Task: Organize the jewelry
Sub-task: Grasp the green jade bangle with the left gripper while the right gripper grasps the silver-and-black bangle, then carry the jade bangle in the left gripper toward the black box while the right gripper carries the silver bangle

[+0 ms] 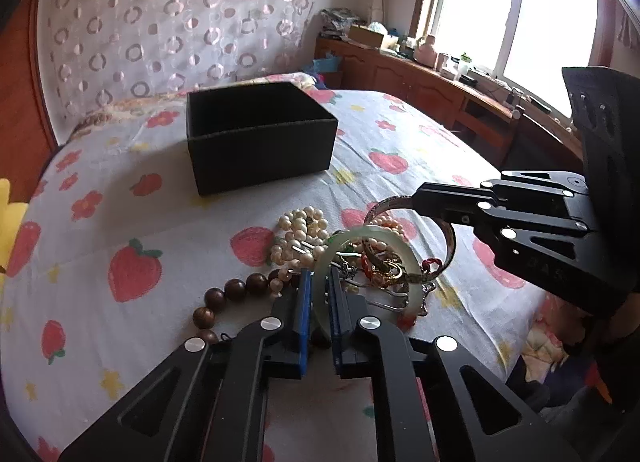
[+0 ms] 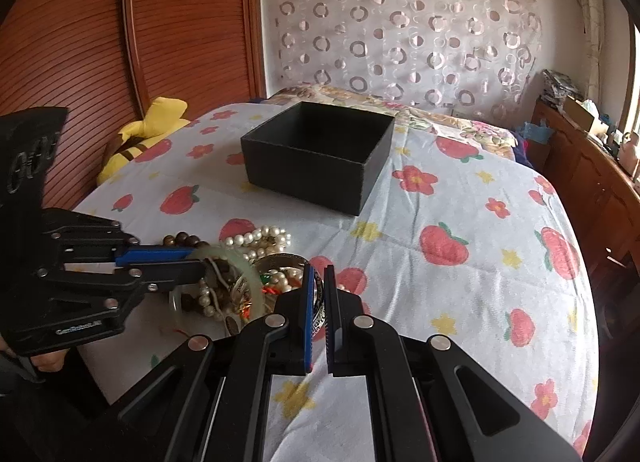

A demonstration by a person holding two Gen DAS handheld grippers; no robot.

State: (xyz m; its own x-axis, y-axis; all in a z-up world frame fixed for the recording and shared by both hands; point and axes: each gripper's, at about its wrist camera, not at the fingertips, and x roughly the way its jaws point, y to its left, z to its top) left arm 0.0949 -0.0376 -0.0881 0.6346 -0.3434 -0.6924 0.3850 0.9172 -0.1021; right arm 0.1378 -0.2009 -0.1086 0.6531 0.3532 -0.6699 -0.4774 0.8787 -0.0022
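Observation:
A heap of jewelry lies on the strawberry-print bedsheet: white pearl strands (image 1: 300, 236), dark wooden beads (image 1: 234, 290) and tangled gold and red pieces (image 1: 384, 268). My left gripper (image 1: 320, 286) is shut on a pale green jade bangle (image 1: 374, 240), which also shows in the right wrist view (image 2: 240, 262). My right gripper (image 2: 318, 282) is shut on a patterned metal bangle (image 2: 318, 304), which stands at the heap's right side in the left wrist view (image 1: 450, 240). An open black box (image 1: 260, 133) stands beyond the heap; it also shows in the right wrist view (image 2: 320, 153).
A yellow plush toy (image 2: 144, 133) lies at the bed's left edge by a wooden headboard panel (image 2: 120, 41). A wooden cabinet with clutter (image 1: 420, 69) runs under the window on the right. A beaded curtain (image 2: 400, 21) hangs behind the bed.

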